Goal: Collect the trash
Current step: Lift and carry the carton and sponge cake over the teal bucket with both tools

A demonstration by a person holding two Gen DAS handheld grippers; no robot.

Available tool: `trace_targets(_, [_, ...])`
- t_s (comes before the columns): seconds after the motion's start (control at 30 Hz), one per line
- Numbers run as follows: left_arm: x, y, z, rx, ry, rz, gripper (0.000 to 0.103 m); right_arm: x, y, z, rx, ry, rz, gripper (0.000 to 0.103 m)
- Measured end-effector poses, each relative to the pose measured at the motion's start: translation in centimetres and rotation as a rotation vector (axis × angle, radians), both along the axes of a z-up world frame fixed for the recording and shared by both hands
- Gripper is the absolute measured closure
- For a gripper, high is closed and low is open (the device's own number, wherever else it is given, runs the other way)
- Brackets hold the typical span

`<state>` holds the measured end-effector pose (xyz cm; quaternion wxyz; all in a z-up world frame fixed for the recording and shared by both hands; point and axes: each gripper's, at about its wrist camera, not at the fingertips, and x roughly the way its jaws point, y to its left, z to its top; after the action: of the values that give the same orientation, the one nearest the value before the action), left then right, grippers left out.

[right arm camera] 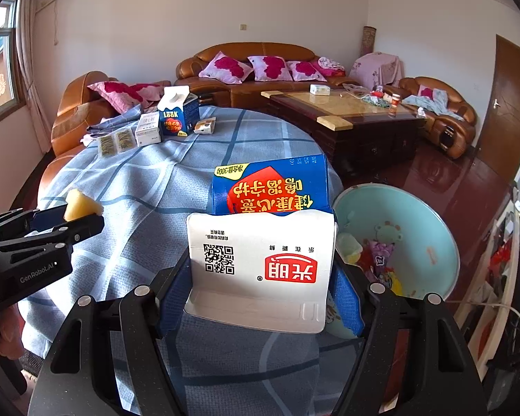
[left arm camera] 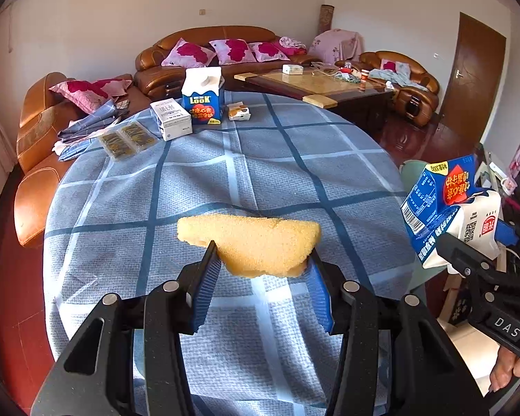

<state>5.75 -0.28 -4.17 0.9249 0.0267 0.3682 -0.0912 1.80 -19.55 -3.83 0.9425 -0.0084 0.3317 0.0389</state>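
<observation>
A yellow, porous, half-moon sponge [left arm camera: 249, 242] is pinched at a middling width between the blue-padded jaws of the left gripper [left arm camera: 260, 260], and is carried clear of the blue-and-white checked tablecloth [left arm camera: 121, 208]. A blue-and-white gable-top milk carton [right arm camera: 263, 242], printed in red and turned upside down, is clamped across its broad sides by the widely spread right gripper [right arm camera: 260, 291].

In the right wrist view, a pale turquoise plastic basin [right arm camera: 430, 228] is seen at about three o'clock from the held carton, just off the table's edge and lower than the tabletop; coloured wrappers already lie in it. It is judged to be the trash receptacle.

The step in hand is judged to be carrying both items to that basin. It would be done well if each gripper were brought over the middle of the bowl before the jaws were spread, the carton first, since it is nearer. The light sponge should be lowered close to the rim, so that a bounce is avoided.

At about eleven o'clock on the far side of the table, a second upright blue milk carton [left arm camera: 203, 98], a white rectangular box [left arm camera: 171, 119], a small orange-and-white packet [left arm camera: 239, 111] and two clear flat sachets [left arm camera: 128, 140] are left to be collected.
</observation>
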Motion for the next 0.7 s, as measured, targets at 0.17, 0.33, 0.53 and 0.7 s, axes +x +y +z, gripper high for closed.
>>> trace_targets(0.17, [-0.8,-1.3,0.1,0.014,-0.007,-0.032,0.055,-0.7,-0.7,0.2,-0.006,-0.006,-0.013,0.032])
trace_targets(0.33, [-1.1,-2.5,0.2,0.022,-0.012,-0.056,0.055,-1.1,-2.3,0.6,0.011,-0.010,-0.046,0.032])
trace_targets(0.53, [-1.1,-4.5,0.4,0.032,-0.023,-0.095,0.055,-1.5,-4.7,1.1,0.027,-0.025,-0.100,0.032])
trace_targets(0.7, [-0.9,-6.3,0.8,0.021,-0.025,-0.137,0.055,-1.7,-7.0,1.5,0.047,-0.040,-0.157,0.032])
